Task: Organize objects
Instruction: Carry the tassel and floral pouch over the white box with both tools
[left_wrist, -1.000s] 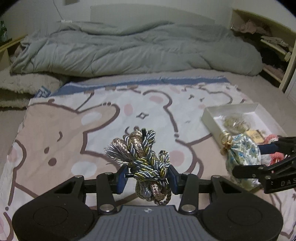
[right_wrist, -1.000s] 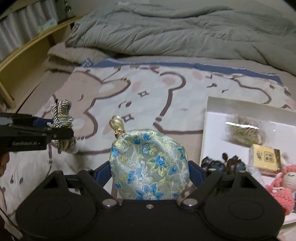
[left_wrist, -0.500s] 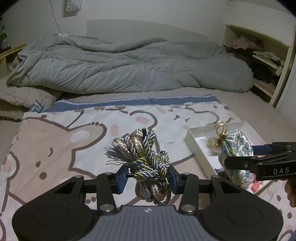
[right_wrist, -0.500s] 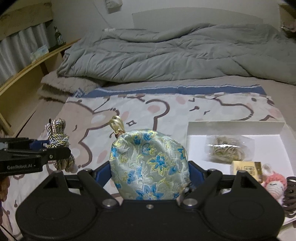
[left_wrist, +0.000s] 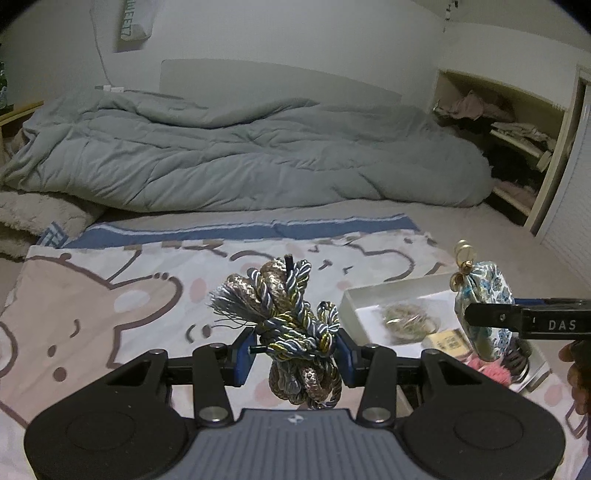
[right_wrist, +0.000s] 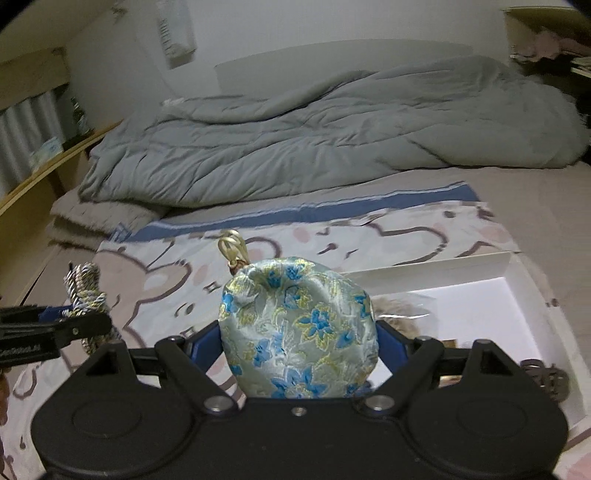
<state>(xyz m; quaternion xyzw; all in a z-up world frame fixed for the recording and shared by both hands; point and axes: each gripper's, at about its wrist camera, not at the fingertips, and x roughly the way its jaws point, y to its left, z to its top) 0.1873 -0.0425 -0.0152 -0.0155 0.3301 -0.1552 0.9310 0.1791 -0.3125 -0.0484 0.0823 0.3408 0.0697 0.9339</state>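
Two layers are covering the bed: a rumpled grey duvet (left_wrist: 236, 155) is lying along the far wall and a bear-print blanket (left_wrist: 92, 306) is spreading flat in front, with bare room across its left half. A white box (right_wrist: 491, 295) is sitting at its right edge (contents half hidden, partly blurred). The right gripper (right_wrist: 299, 347) is clamping a floral pouch (right_wrist: 299, 332) above the blanket; the left gripper (left_wrist: 293, 350) is pinching a knotted cord bundle (left_wrist: 291, 325) in the air.

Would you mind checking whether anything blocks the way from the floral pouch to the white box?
Nothing visible does: the blue-flowered satin pouch, held in the right claw, hangs above the open white box, beside its contents.
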